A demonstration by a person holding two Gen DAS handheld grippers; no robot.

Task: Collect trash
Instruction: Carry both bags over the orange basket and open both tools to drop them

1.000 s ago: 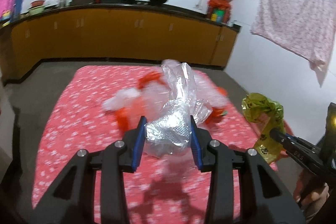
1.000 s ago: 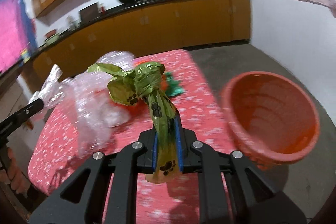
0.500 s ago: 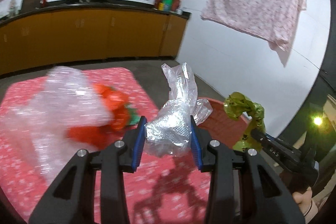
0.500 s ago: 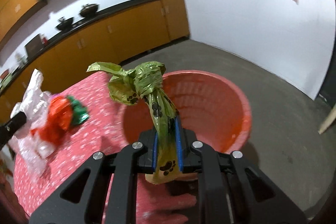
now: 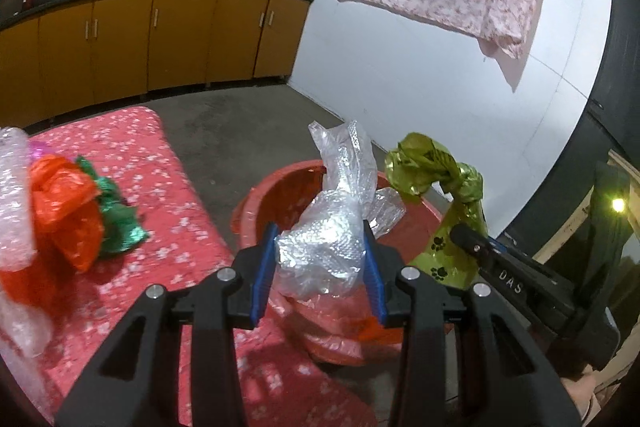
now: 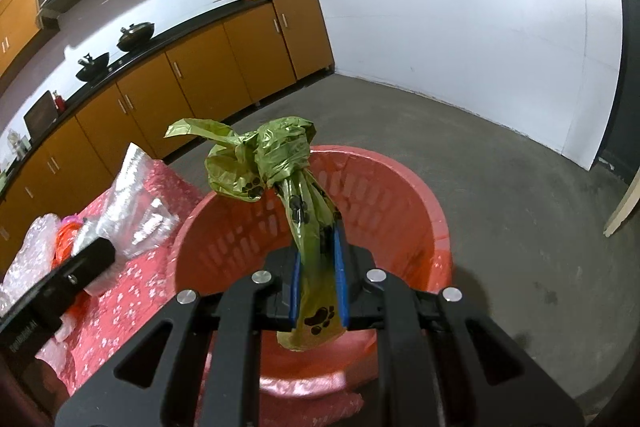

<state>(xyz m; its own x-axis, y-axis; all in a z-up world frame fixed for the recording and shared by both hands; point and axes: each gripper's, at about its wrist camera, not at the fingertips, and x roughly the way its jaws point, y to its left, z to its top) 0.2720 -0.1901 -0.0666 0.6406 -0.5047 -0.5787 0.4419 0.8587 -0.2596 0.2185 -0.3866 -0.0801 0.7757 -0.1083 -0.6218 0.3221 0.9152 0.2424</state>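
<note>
While both loads were carried over the red perforated basket (image 6: 404, 211), which stood on the floor just beside the red floral-covered table (image 5: 168, 195), the step in hand was judged to be the drop. Release was best held until each load sat well inside the rim, since light film can drift. The clear bubble-wrap bag (image 5: 336, 243) was clamped between the half-spread blue pads of the left gripper (image 5: 322, 267), above the basket's near wall. The knotted green paw-print bag (image 6: 292, 187) was pinched by its tail in the narrowly closed right gripper (image 6: 318, 283), knot up, over the basket's middle. An orange bag (image 5: 64, 203), a green bag (image 5: 116, 219) and more bubble wrap (image 5: 14, 195) were left on the table for later passes.
</note>
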